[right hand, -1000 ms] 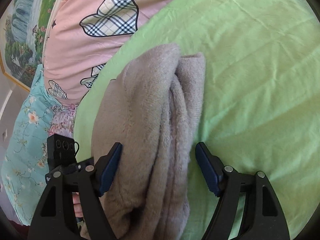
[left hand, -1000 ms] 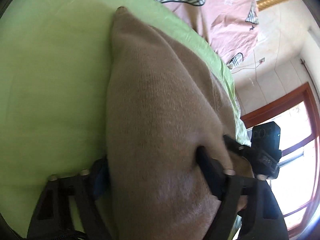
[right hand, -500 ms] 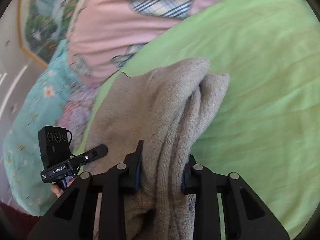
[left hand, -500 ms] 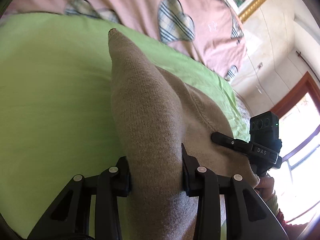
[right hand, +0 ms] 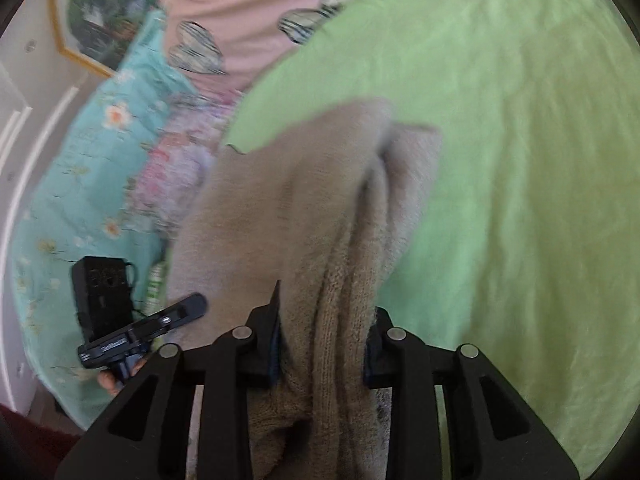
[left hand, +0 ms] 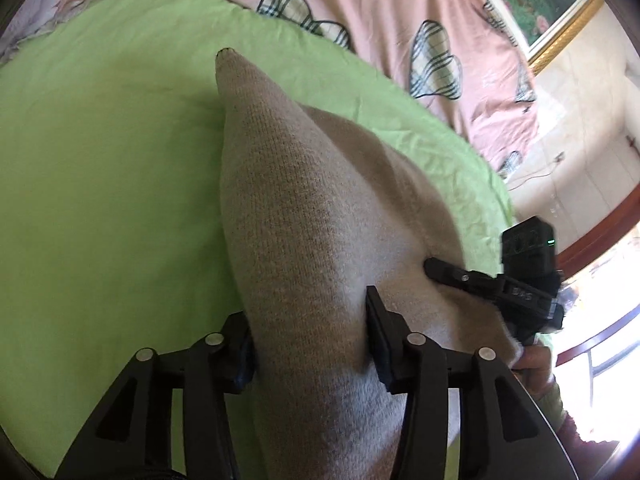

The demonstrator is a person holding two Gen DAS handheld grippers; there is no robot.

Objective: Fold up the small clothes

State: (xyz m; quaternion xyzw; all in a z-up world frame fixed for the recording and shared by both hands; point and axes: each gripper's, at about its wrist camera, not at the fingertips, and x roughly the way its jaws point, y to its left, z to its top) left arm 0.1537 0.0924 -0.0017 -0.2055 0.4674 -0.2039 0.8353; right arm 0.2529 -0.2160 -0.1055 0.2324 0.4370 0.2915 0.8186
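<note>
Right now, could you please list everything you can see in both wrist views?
beige knitted garment: one, beige, bunched between both grippers above the sheet.
green bed sheet: one, light green, under the garment.
pink quilt with plaid hearts: one, pink, beyond the sheet.
turquoise floral cover: one, turquoise, at the bed's side.
gold-framed picture: one, on the wall.
left gripper: black, pads pressing the garment.
right gripper: black, pads pressing the garment.

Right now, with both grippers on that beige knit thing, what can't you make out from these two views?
- Beige knit garment: its type and lower part, cut off by the bottom edge, both views.
- Left gripper: pad contact, buried in the knit; jaws have just been opening.
- Right gripper: the same, and motion-blurred.
- Green sheet under the garment: hidden.
</note>
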